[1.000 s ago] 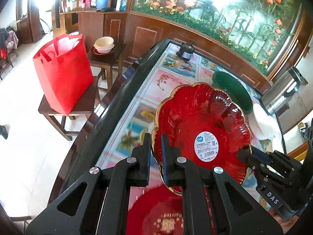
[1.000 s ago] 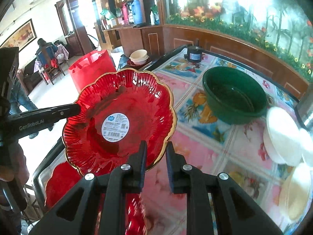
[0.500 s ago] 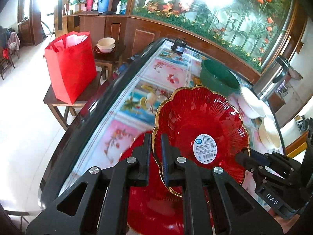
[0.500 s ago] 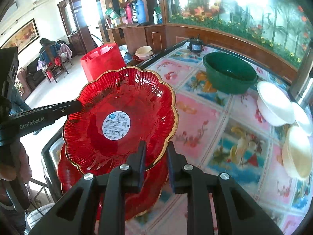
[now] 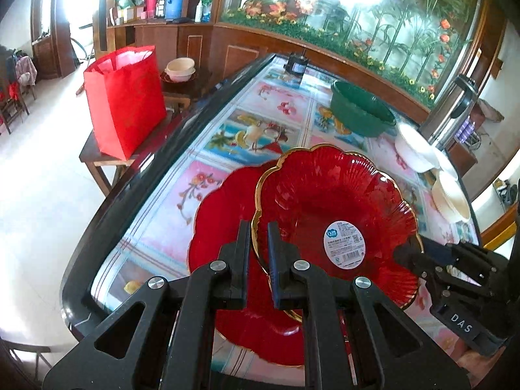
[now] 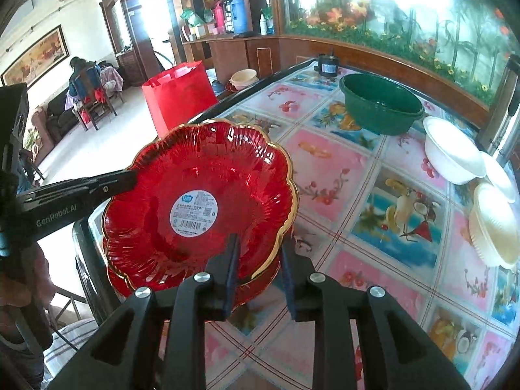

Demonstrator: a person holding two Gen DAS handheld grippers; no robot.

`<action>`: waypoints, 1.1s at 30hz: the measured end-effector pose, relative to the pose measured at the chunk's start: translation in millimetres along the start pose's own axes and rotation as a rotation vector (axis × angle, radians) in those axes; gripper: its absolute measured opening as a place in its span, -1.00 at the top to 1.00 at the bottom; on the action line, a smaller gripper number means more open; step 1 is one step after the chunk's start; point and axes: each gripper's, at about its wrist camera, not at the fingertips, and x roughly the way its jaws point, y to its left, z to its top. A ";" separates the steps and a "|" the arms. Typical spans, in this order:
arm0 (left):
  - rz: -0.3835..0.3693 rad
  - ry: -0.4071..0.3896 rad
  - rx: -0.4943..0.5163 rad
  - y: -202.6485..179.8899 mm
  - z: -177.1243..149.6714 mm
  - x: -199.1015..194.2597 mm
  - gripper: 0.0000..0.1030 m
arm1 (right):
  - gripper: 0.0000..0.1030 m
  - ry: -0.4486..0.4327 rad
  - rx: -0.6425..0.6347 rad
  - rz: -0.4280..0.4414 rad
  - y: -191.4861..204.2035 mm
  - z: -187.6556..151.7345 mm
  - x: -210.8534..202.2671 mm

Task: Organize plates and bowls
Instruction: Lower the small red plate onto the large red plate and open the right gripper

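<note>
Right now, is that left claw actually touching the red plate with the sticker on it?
Touching. The left wrist view shows the left gripper closed on the sticker plate, its gold rim pinched between the two fingers with no gap.

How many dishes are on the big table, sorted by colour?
Red scalloped glass plates with gold rims: 2, the held top one and one beneath it
Green round plastic basin: 1
White round bowls: 3
Total: 6
</note>
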 end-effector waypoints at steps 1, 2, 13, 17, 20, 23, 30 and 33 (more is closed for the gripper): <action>0.009 0.011 0.000 1.6 -1.3 3.6 0.82 | 0.45 0.007 -0.006 0.003 1.9 -1.0 1.8; 0.014 0.020 -0.001 3.1 -2.4 6.4 0.81 | 0.45 0.014 -0.012 0.005 4.0 -1.8 3.2; 0.059 0.079 0.016 11.5 -15.3 29.4 0.78 | 0.43 0.099 -0.064 -0.006 14.1 -6.6 28.8; 0.069 0.083 0.019 12.5 -17.8 34.1 0.77 | 0.42 0.112 -0.082 -0.015 17.5 -8.2 31.9; 0.068 0.088 0.015 14.6 -18.6 35.9 0.77 | 0.39 0.124 -0.095 -0.019 19.8 -8.4 34.7; 0.071 0.087 0.018 14.7 -18.5 36.1 0.77 | 0.36 0.134 -0.114 -0.029 22.4 -8.2 35.9; 0.114 0.083 0.052 9.3 -19.6 42.2 0.75 | 0.24 0.175 -0.160 -0.039 30.3 -6.3 39.4; 0.143 0.075 0.073 4.5 -20.0 43.9 0.73 | -0.02 0.214 -0.209 -0.035 38.9 -6.1 42.1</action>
